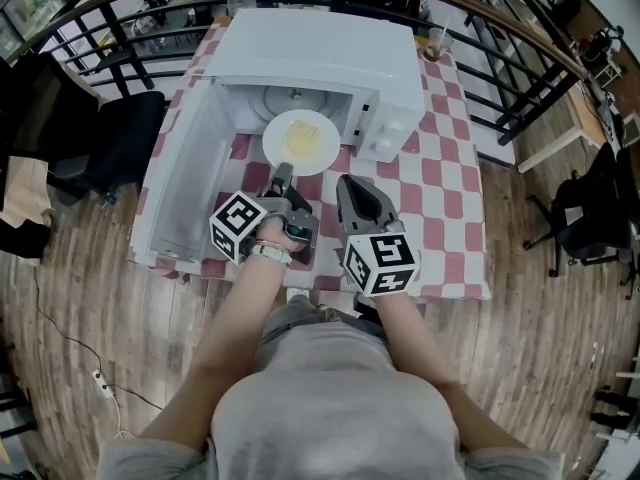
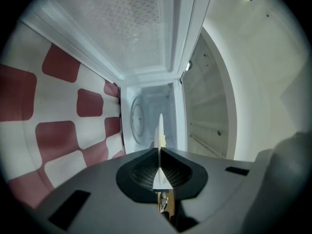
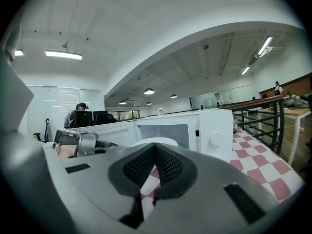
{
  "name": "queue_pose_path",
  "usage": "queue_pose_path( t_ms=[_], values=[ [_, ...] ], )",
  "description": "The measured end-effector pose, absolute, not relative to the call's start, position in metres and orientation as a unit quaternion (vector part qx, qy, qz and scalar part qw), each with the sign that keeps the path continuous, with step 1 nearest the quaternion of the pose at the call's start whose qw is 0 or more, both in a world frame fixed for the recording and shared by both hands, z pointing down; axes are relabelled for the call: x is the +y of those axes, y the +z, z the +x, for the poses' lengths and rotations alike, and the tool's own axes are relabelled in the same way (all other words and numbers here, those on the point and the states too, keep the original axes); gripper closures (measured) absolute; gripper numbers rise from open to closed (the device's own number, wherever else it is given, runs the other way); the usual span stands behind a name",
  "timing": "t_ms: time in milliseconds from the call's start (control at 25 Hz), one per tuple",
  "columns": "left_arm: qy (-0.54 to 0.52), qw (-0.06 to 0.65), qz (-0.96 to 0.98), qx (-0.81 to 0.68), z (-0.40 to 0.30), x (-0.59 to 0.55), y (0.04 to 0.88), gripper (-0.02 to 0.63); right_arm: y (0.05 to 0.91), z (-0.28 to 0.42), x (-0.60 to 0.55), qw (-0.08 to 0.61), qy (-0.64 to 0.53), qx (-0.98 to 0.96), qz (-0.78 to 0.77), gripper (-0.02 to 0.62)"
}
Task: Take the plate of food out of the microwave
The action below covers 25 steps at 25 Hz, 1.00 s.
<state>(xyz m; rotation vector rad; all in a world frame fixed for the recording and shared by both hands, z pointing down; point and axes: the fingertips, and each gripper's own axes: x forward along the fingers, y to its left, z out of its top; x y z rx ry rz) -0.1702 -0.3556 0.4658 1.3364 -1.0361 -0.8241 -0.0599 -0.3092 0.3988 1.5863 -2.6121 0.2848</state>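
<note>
Checked tablecloth (image 1: 440, 183): your L gripper (image 1: 283, 174) clamps plate (image 1: 300, 138) rim, plate at its 12 o'clock; R gripper (image 1: 350, 184) closed, empty.

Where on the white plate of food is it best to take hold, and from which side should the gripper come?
Grip the near rim of the plate, coming in level from the open front of the microwave. The plate is flat and thin, the food lies in its middle, and the cavity closes off its far side. The left gripper is shut on that rim in this way.
</note>
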Motion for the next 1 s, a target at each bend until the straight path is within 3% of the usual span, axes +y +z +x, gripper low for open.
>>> queue_pose_path(
  t_ms=[1000],
  values=[
    [-0.4, 0.538, 0.599, -0.437, -0.171, -0.315, 0.426, 0.589, 0.382, -0.053, -0.288, 0.034, 0.049, -0.832, 0.552, 0.571]
  ],
)
